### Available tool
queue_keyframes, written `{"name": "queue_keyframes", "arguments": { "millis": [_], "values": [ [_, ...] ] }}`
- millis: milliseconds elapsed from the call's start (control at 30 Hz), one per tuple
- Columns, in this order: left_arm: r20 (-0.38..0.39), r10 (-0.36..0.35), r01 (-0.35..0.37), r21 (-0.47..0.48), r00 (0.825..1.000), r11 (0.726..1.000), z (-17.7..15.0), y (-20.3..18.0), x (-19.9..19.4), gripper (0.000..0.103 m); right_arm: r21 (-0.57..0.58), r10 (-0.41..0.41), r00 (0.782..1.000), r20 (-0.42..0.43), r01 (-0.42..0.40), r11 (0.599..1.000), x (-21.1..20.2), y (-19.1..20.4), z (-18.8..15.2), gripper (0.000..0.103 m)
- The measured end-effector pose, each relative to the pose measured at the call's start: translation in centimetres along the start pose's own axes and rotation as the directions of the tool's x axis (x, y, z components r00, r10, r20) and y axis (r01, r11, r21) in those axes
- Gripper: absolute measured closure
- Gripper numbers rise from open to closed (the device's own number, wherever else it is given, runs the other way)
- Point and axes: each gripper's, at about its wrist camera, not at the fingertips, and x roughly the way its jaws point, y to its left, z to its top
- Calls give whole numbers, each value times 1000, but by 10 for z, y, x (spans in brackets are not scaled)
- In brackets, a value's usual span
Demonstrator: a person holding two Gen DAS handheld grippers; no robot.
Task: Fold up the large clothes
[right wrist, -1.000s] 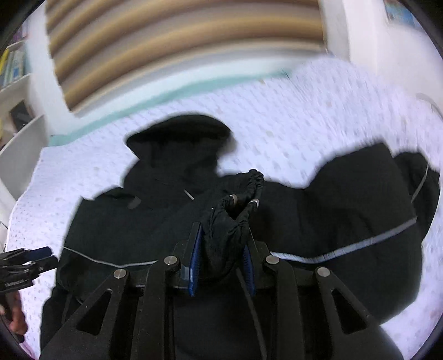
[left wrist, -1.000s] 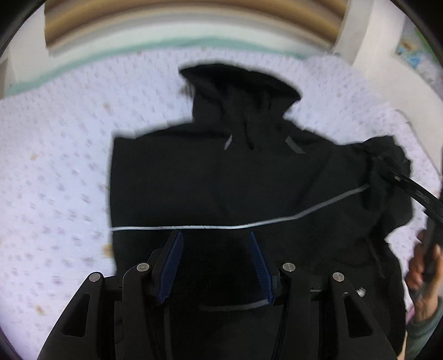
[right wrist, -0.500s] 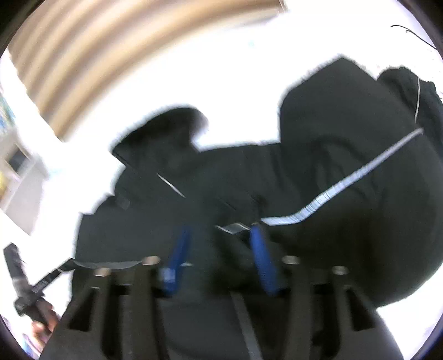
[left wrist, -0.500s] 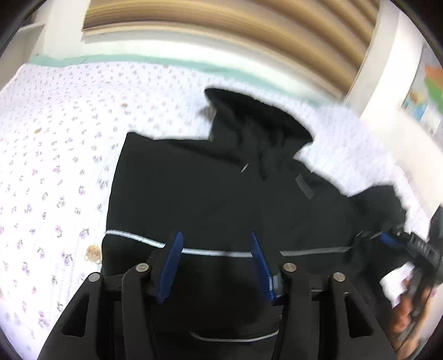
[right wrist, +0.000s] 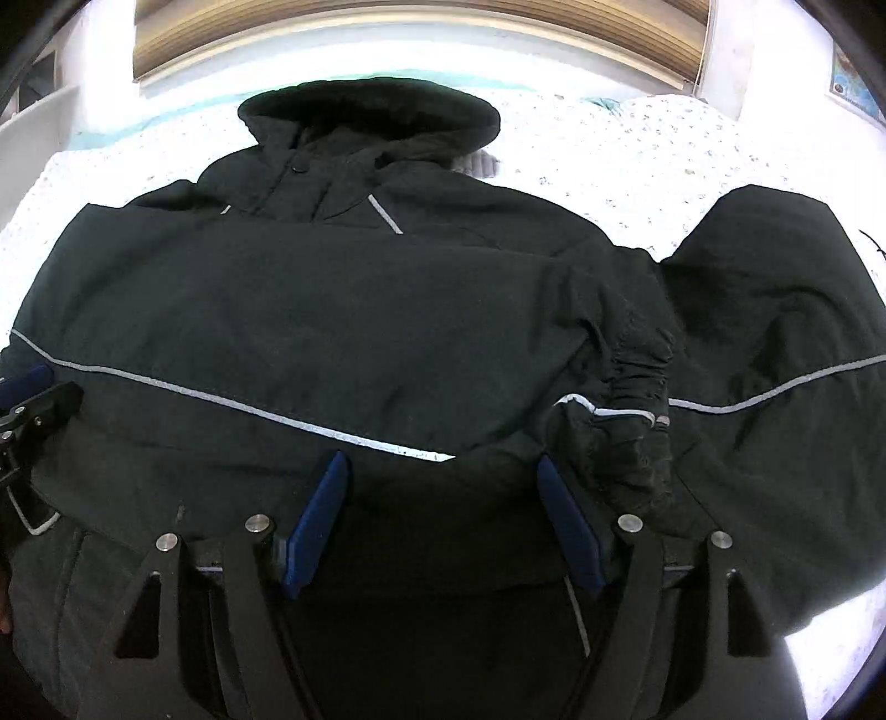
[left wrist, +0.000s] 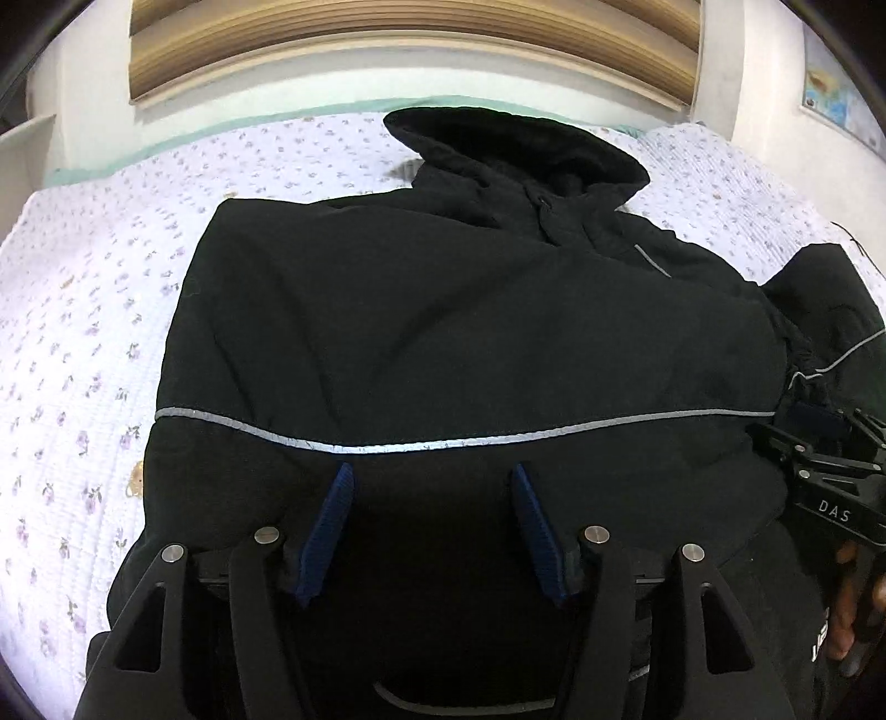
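A large black hooded jacket (left wrist: 454, 332) with a thin reflective stripe lies spread on a bed, hood pointing away; it also fills the right wrist view (right wrist: 343, 310). One sleeve lies folded across its front, its gathered cuff (right wrist: 637, 387) resting just right of my right gripper. My left gripper (left wrist: 432, 487) is open and empty, low over the jacket's lower front. My right gripper (right wrist: 443, 482) is open and empty over the jacket's middle. The right gripper also shows at the right edge of the left wrist view (left wrist: 819, 437). The other sleeve (right wrist: 786, 343) lies out to the right.
The bed has a white quilt with small purple flowers (left wrist: 94, 310). A wall with a wooden slatted blind (left wrist: 410, 50) stands behind the bed. A white shelf (right wrist: 33, 144) is at the far left. A poster (left wrist: 830, 94) hangs on the right wall.
My right gripper held the sleeve cuff a second ago; it has opened and the cuff now lies on the jacket's front. Both grippers have come lower over the jacket.
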Motion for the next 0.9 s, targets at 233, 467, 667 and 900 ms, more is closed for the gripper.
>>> {"name": "queue_keyframes", "arguments": {
  "millis": [233,467,667,900],
  "values": [
    [15,97,-98,153,995,983,-4,-41,-32,42,59,281,960,-16,-280,958,-52,-34,0,27],
    [61,-127,107,267,990,958,26,-174,-88,42,107,360,914,187,-383,917,-160,-136,-1,27],
    [39,-230,209,292,972,933,43,-275,-66,42,201,229,936,266,-286,937,-195,-238,-28,27],
    [-42,-221,225,185,974,957,23,-310,21,41,359,95,959,266,-190,914,-189,-347,-51,27]
  ]
}}
